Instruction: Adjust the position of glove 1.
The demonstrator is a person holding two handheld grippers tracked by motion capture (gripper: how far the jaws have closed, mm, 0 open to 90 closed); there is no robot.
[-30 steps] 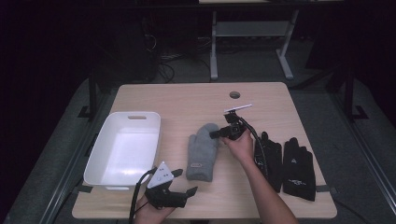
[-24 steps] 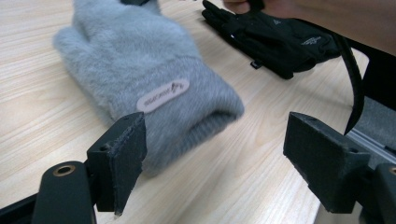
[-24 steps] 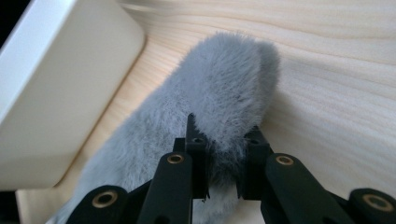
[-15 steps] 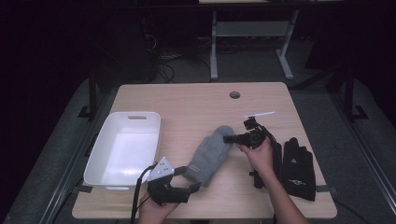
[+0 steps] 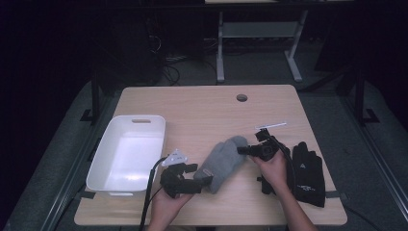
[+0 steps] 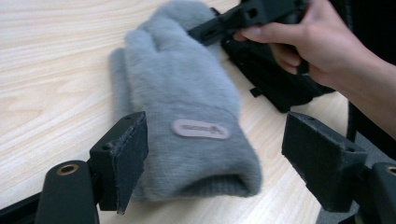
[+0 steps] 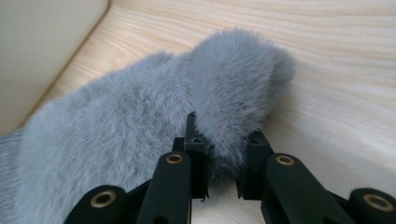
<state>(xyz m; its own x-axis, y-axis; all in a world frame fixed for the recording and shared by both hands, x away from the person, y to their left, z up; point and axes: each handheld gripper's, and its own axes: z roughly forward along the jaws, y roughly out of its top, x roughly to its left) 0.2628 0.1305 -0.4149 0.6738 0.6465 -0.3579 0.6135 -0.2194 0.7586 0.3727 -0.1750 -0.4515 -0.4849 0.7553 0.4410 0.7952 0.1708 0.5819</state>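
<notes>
My right gripper (image 7: 223, 179) is clenched on the far tip of the grey mitten (image 5: 222, 161), which lies on the counter (image 5: 202, 110) between the white tray (image 5: 126, 155) and the black gloves (image 5: 308, 173). My left gripper (image 6: 219, 161) is released, fingers (image 6: 122, 158) straddling the mitten's near cuff.

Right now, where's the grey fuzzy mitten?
High view: the grey fuzzy mitten lies front-centre on the wooden table, between the white plastic tub and black gloves.
</notes>
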